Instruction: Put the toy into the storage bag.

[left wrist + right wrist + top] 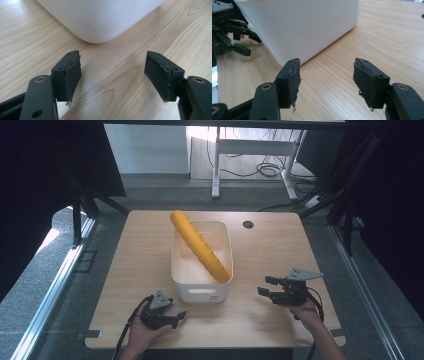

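A long yellow ribbed cylinder lies slantwise in a white bin at the middle of the wooden table, its far end sticking up over the bin's back rim. My left gripper rests at the table's front, just left of the bin's near corner, jaws open and empty. In the left gripper view, that gripper faces the bin's rounded corner. My right gripper hovers to the right of the bin, open with nothing between its jaws. The right gripper view has its own gripper, the bin's side wall and the left gripper beyond.
A round black cable hole sits in the table's far right part. Bare wood lies on both sides of the bin. Beyond the table stand white desk legs with cables on the floor.
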Motion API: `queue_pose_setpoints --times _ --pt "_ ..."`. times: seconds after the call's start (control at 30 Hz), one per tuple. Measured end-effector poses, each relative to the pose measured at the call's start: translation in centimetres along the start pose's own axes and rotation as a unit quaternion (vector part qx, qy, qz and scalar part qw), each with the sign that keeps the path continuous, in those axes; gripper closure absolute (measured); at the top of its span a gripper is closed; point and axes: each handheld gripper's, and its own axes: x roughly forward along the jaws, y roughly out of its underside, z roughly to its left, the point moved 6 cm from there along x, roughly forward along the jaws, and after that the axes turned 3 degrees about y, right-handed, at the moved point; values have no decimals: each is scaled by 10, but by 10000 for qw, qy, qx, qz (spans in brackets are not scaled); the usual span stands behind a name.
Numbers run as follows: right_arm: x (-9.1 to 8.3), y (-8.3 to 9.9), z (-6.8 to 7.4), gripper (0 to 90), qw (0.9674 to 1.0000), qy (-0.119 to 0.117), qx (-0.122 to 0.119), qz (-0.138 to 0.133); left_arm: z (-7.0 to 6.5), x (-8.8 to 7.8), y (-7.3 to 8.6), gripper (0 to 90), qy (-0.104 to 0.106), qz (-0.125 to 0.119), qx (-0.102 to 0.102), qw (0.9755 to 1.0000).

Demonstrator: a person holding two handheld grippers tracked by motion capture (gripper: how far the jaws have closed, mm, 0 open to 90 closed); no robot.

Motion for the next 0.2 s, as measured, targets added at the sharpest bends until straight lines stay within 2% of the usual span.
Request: queue_pose_setpoints --times 0.2 --pt "7 5 3 342 9998 19 -35 192 0 0 0 296 1 -4 -1 10000"
